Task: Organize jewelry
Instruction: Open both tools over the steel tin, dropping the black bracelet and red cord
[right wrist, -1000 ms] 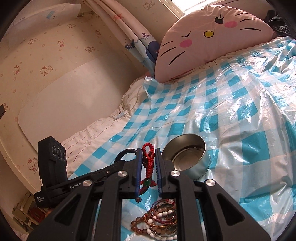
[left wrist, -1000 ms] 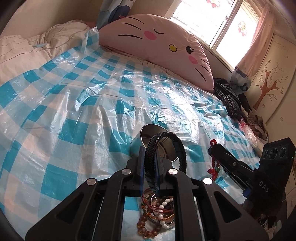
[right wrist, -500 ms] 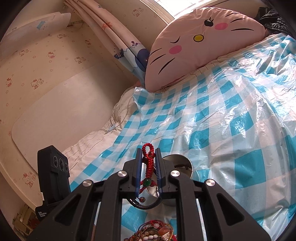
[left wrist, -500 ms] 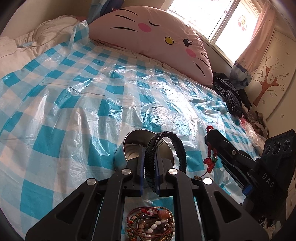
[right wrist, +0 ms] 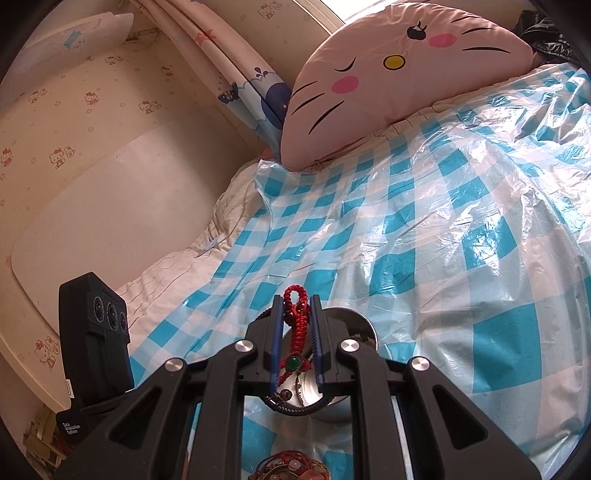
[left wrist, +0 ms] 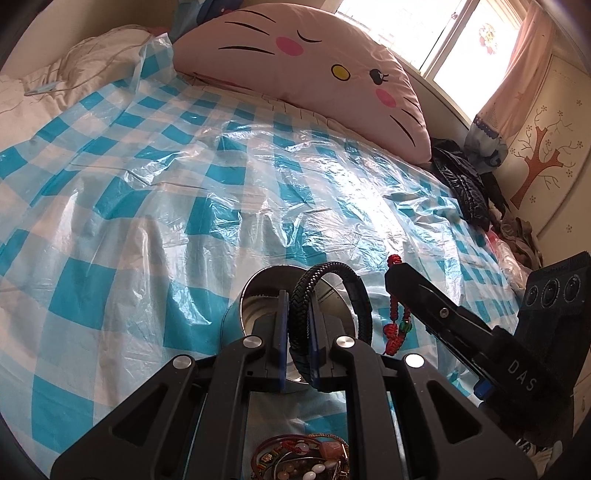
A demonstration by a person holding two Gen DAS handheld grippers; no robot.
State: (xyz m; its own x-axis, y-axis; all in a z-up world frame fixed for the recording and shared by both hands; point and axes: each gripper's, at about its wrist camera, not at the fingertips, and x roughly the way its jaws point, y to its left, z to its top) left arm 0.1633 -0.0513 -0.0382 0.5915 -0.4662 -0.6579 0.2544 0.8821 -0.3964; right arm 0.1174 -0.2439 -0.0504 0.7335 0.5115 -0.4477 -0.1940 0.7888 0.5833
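Above the steel bowl (left wrist: 258, 295), left gripper (left wrist: 297, 306) clamps the black braided bracelet (left wrist: 328, 295); right gripper (right wrist: 297, 314) clamps the red cord bracelet (right wrist: 297, 325).

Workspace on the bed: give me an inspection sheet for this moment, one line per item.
Surface: blue-checked plastic sheet over the bed, wrinkled.
Job's things: round metal tin open on the sheet; pile of beaded bracelets at the near edge.
Clutter: dark clothing heaped at the bed's far side.
Grippers: left hand-held gripper shut on a black braided bracelet over the tin; right hand-held gripper shut on a red knotted cord bracelet.
Cables: thin white cord on the quilt.
Surroundings: pink cat-face cushion, window, curtains.
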